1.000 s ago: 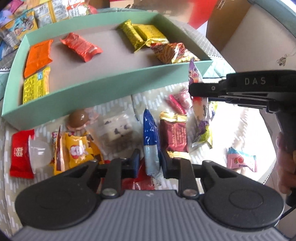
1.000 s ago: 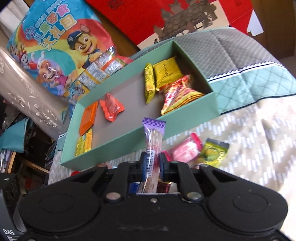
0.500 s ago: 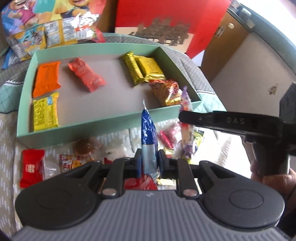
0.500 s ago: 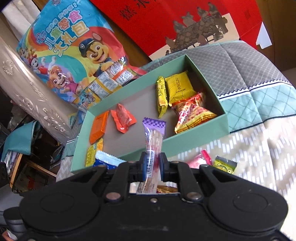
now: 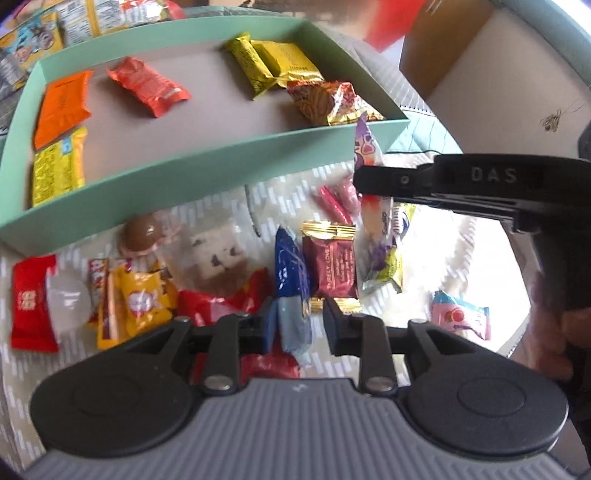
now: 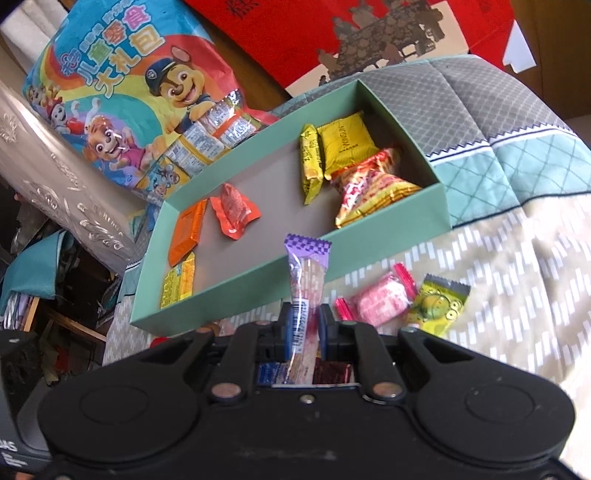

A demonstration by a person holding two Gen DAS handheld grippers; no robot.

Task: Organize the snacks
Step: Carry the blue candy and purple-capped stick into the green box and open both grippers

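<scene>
A mint-green box [image 5: 207,173] [image 6: 295,273] holds several yellow, orange and red snack packs. My left gripper [image 5: 297,319] stands low over the loose snacks in front of the box; its jaws are parted and a blue packet [image 5: 290,273] lies loose between them. My right gripper [image 6: 303,325] is shut on a purple-topped stick snack [image 6: 304,280], held upright in front of the box. That gripper also shows in the left wrist view [image 5: 373,181], with the stick snack [image 5: 369,147] in it.
Loose snacks lie on the patterned cloth: a maroon pack [image 5: 332,262], a red pack [image 5: 31,299], a yellow pack [image 5: 142,299], pink candy [image 6: 380,299], a green candy [image 6: 439,302]. A cartoon snack bag [image 6: 122,96] and red cardboard [image 6: 332,26] stand behind the box.
My left gripper dropped from its raised position back down over the pile and its jaws opened, letting go of the blue packet. My right gripper still grips the stick snack.
</scene>
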